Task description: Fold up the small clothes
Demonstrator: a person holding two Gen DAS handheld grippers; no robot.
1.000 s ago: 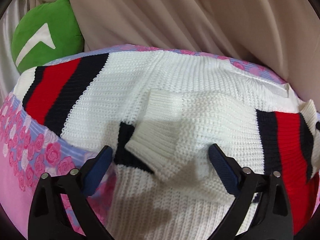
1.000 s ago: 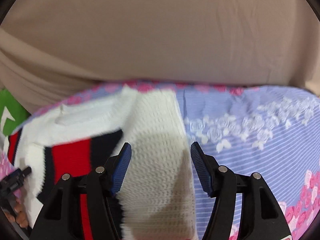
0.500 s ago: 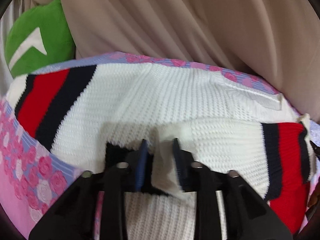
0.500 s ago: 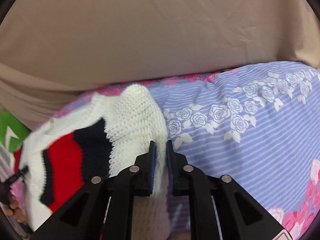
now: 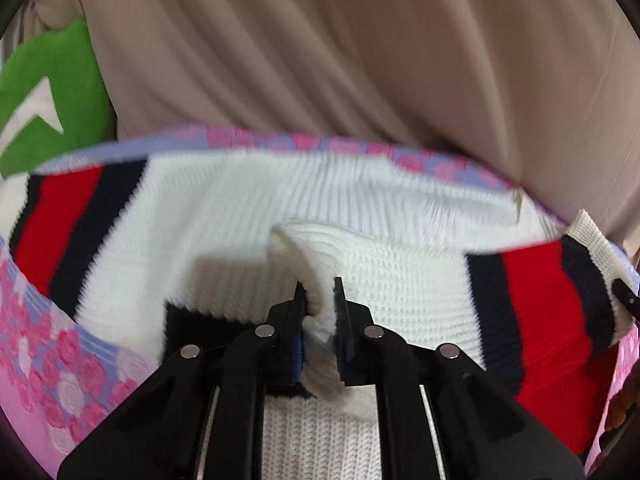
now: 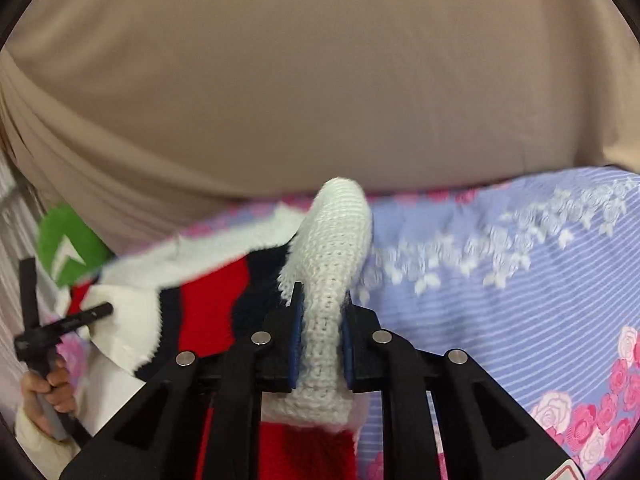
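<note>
Beige curtain [image 6: 320,100] fills the upper half of both views. Below it the floral bedsheet [image 6: 500,300], blue-striped w/ white and pink roses, takes the right side of the right wrist view; in the left wrist view it shows only as a pink-rose strip at lower left and a thin band above the knit.

The sweater [image 5: 224,216], white knit w/ red and navy stripes, lies spread across the middle of the left wrist view, one stripe block at left, another at right. In the right wrist view it sits left of centre and lower centre, bunched. A green cushion [image 5: 52,96] w/ white arrow mark is at upper left.

Left gripper [image 5: 319,300], bottom centre of its view: jaws clamped on a ribbed white cuff, the cloth pulled up into a peak just above the tips. Right gripper [image 6: 322,304], bottom centre of its view: jaws closed on a thick white roll of knit, prob. a sleeve or side edge, standing up between the pads toward mid-frame. At far left of that view a hand [image 6: 48,384] holds the other tool's handle.

Progress, judged: early to mid. Both grips look made, cloth lifted, but no tidy fold visible yet; body is mostly flat and wide. Left to do: bring the held parts over the body, lay them flat, release, then fold the length and smooth.
</note>
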